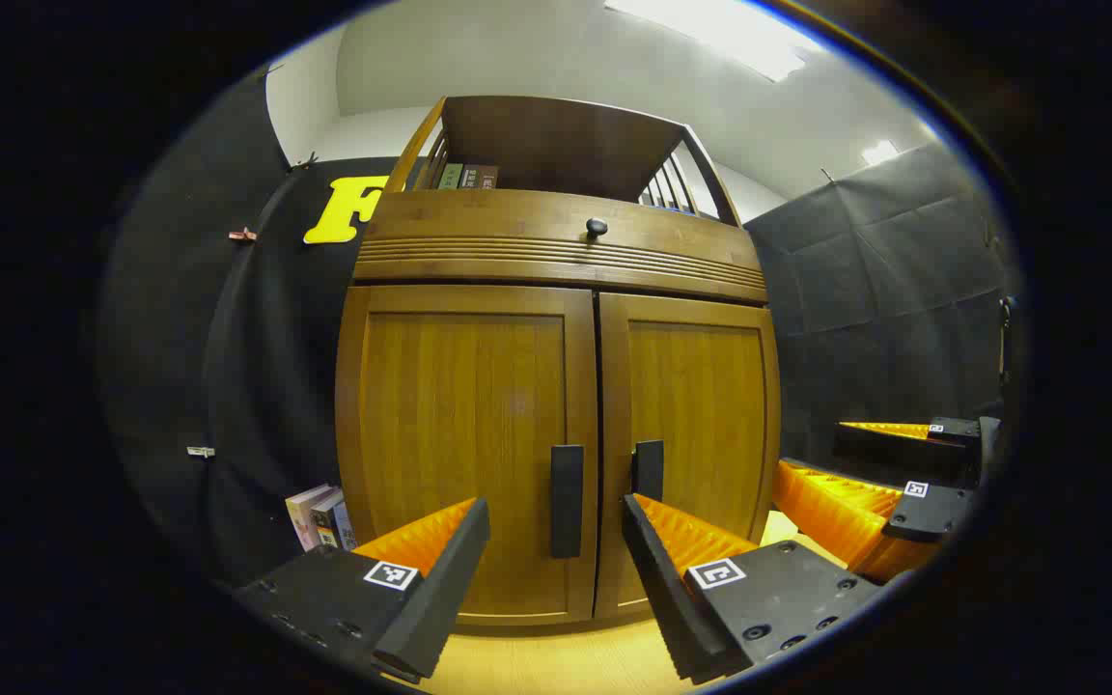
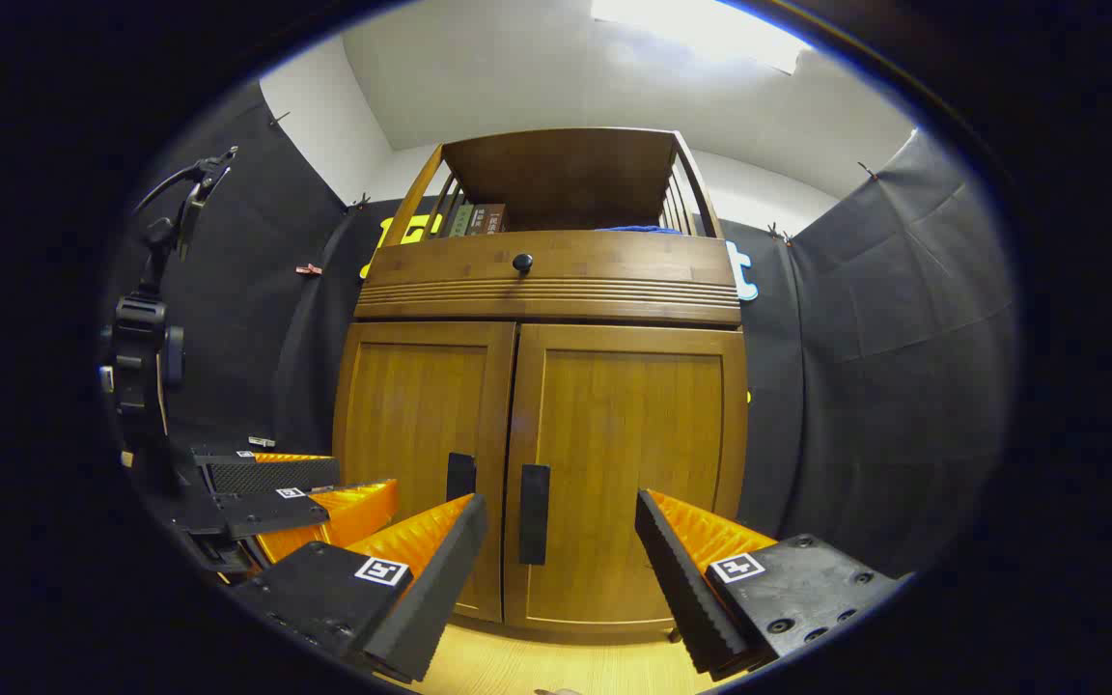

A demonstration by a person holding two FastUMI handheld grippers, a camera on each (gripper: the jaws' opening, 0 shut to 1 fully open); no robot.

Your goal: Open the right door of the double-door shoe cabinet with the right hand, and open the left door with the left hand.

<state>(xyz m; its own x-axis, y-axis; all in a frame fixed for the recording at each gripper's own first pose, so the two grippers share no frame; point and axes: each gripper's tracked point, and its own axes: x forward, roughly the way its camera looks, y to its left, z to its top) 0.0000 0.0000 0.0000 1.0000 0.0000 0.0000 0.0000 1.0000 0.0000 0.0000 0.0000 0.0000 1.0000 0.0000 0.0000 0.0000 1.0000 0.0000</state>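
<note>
The wooden shoe cabinet stands straight ahead with both doors shut. In the left gripper view, the left door (image 1: 464,425) and right door (image 1: 696,415) each carry a dark vertical handle beside the centre seam: the left handle (image 1: 567,500) and the right handle (image 1: 649,469). My left gripper (image 1: 553,512) is open a short way in front of the left handle, not touching it. In the right gripper view, my right gripper (image 2: 561,507) is open before the right door (image 2: 628,444), whose handle (image 2: 534,514) is seen between its fingers. The left gripper (image 2: 295,492) shows at the lower left there.
A drawer with a round knob (image 1: 596,228) tops the doors, and above it is an open shelf with books (image 1: 467,176). More books (image 1: 319,516) stand on the floor left of the cabinet. A dark stand (image 2: 146,328) rises at the left. The floor (image 1: 537,656) is pale wood.
</note>
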